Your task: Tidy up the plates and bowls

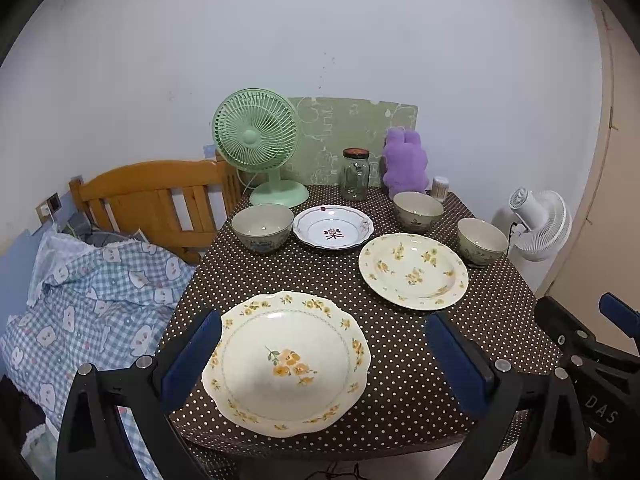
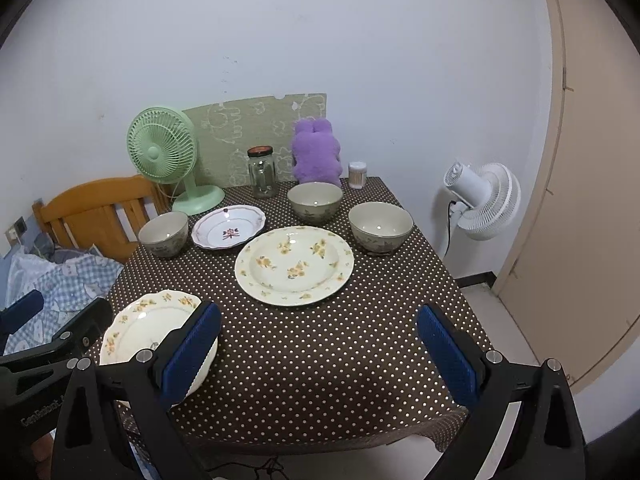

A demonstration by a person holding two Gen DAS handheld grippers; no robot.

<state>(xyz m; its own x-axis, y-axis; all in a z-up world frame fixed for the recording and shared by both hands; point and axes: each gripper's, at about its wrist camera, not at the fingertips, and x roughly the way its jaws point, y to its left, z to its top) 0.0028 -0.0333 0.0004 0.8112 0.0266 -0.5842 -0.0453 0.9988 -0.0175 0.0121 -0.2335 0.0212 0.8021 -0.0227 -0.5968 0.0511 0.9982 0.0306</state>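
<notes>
On the brown polka-dot table (image 1: 400,368) lie a scalloped cream plate with yellow flowers (image 1: 286,364) (image 2: 148,328) at the near left, a round yellow-flowered plate (image 1: 413,271) (image 2: 295,265) in the middle, and a small white plate with a red motif (image 1: 333,227) (image 2: 228,227). Three grey-green bowls stand at the left (image 1: 263,227) (image 2: 163,234), back (image 1: 418,210) (image 2: 315,201) and right (image 1: 482,241) (image 2: 380,228). My left gripper (image 1: 324,356) is open, its fingers on either side of the scalloped plate, above it. My right gripper (image 2: 320,352) is open and empty over the near table.
A green fan (image 1: 256,140), a glass jar (image 1: 355,174), a purple plush toy (image 1: 404,164) and a small container (image 2: 357,175) stand along the table's back. A bed with a wooden headboard (image 1: 152,196) is at the left. A white fan (image 2: 482,200) and a door (image 2: 580,160) are at the right.
</notes>
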